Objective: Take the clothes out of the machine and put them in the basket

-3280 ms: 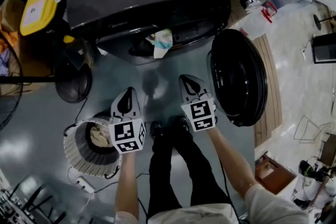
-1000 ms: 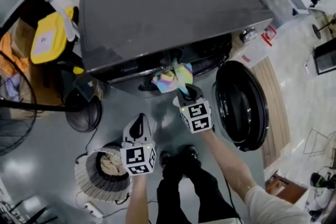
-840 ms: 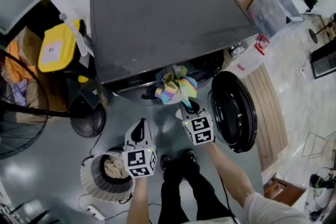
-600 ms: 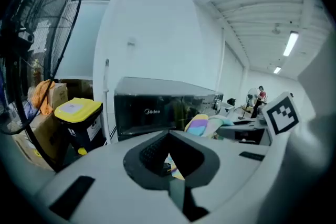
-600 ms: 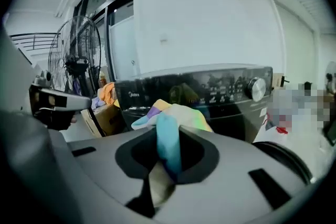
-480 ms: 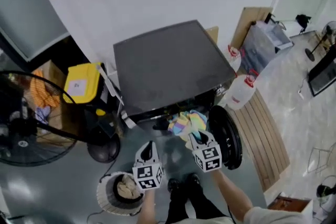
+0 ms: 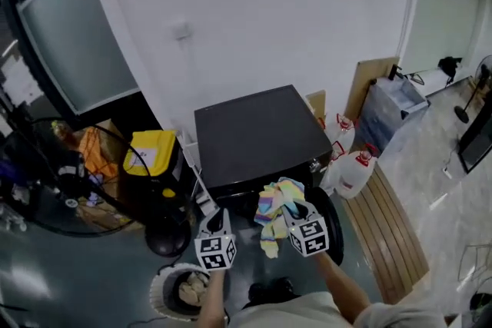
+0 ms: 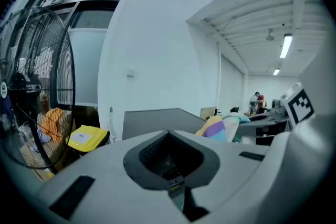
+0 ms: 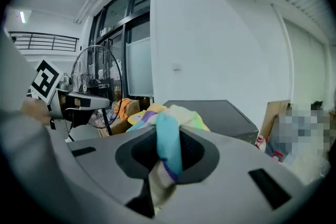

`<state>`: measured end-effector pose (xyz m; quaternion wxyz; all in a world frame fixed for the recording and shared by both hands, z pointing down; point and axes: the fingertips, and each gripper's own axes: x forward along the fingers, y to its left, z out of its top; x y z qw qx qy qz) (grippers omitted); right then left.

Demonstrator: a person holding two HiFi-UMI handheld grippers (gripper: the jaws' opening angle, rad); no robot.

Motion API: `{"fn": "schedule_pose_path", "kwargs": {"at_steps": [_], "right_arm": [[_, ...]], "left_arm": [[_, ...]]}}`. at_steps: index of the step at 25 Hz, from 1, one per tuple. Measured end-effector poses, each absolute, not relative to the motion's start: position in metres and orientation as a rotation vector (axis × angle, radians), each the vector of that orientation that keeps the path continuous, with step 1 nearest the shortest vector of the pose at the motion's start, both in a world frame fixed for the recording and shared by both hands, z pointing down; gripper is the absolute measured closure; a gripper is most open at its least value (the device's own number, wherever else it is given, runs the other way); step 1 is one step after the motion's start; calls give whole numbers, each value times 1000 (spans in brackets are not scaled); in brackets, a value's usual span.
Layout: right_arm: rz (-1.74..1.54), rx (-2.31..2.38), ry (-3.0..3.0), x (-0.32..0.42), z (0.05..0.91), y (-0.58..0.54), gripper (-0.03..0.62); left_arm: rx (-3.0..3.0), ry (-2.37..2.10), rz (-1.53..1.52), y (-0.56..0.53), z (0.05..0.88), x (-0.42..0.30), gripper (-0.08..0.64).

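A pastel multicoloured cloth [image 7: 271, 205] hangs free in front of the dark washing machine [image 7: 257, 136], whose round door [image 7: 336, 225] stands open at the right. My right gripper [image 7: 294, 205] is shut on the cloth; in the right gripper view the cloth [image 9: 164, 115] bunches over the right gripper [image 9: 168, 140] and a strip runs down between the jaws. My left gripper [image 7: 218, 214] is to its left, shut with nothing in it, above the round basket [image 7: 165, 297], which holds beige clothes [image 7: 190, 289]. The left gripper [image 8: 169, 139] view shows the cloth [image 8: 223, 126] at the right.
A yellow container [image 7: 151, 153] and a large floor fan [image 7: 58, 188] stand left of the machine, with a small fan base [image 7: 167, 238] beside the basket. White jugs [image 7: 355, 171] and a wooden slatted board [image 7: 396, 236] are at the right. A white wall rises behind.
Both grippers have risen well above the floor. The cloth has come out of the machine's opening and now hangs free from the right gripper. The machine and basket look smaller and farther away.
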<state>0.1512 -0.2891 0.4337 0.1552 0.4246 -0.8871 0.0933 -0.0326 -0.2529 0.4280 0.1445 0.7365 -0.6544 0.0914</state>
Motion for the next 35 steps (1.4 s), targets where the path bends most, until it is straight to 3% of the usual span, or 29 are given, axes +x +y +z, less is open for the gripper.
{"fn": "schedule_pose_path", "kwargs": {"at_steps": [8,16,25,35], "right_arm": [[194,1057,-2628,143,403,-265,520],[141,790,-2711,86,399,-237,520],[89,477,-2798,-19,394,-194,518],[39,90,-2814,-184,399,-73,518]], "left_arm": [[2042,-2018,220,-220,395,-40,543],[1851,-2173,225,-169,391,-80,543],[1586,-2363,200,-87,391,-160,543],[1196,-2548,101,81,396,-290,543]]}}
